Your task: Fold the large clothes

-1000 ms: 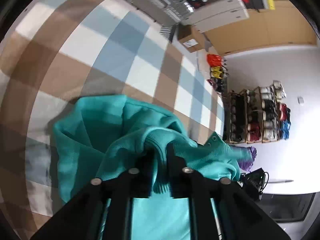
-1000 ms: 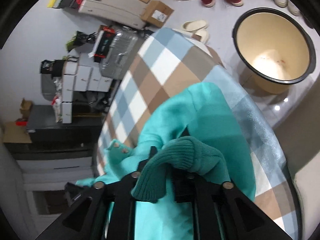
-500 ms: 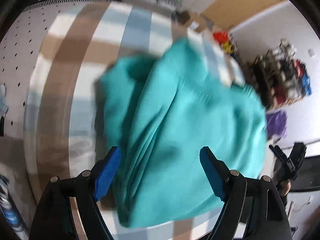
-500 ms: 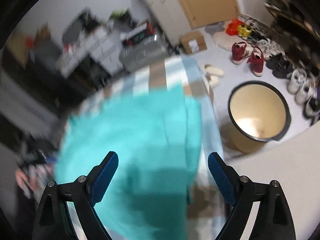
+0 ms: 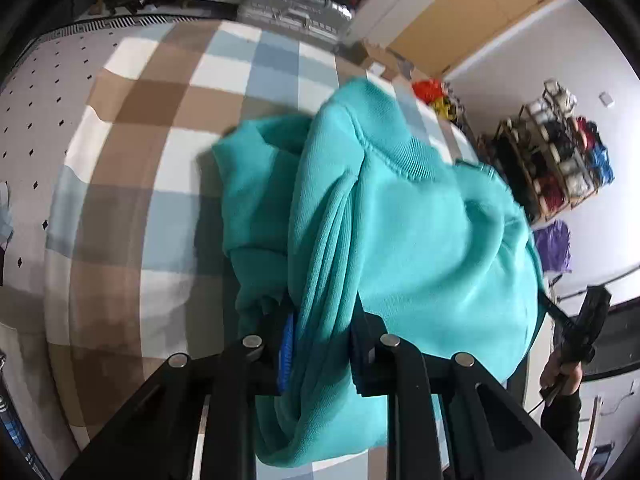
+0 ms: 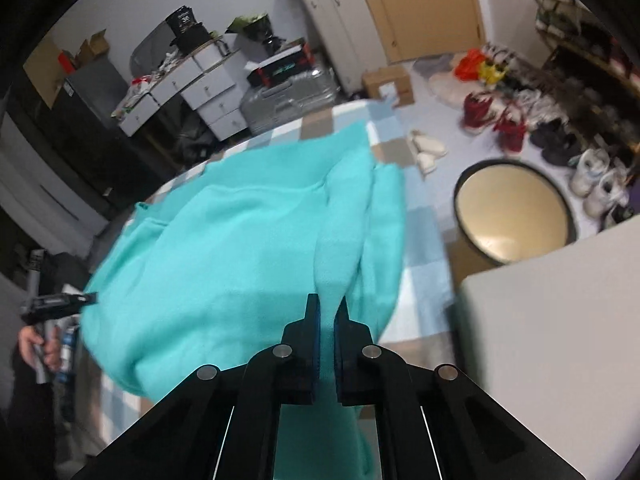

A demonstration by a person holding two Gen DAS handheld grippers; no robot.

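A teal sweatshirt [image 5: 420,220] lies bunched on a bed cover checked in brown, blue and white [image 5: 160,120]. My left gripper [image 5: 324,320] has a thick fold of the sweatshirt's left side between its jaws, which are closing on it; a blue pad [image 5: 286,352] shows beside the cloth. In the right wrist view the sweatshirt [image 6: 240,248] spreads over the cover [image 6: 420,232]. There my right gripper [image 6: 328,312] is shut on a thin ridge of cloth near the garment's right edge.
A round beige basin [image 6: 512,216] stands on the floor to the right of the bed, with shoes [image 6: 492,120] beyond it. A white block [image 6: 540,340] sits near right. A silver suitcase [image 5: 296,4] and a shoe rack [image 5: 552,160] stand past the bed.
A second ago both grippers held sweatshirt folds. Half a second ago both stood wide open above the garment. Now both have closed on new folds of it, and both views have rolled.
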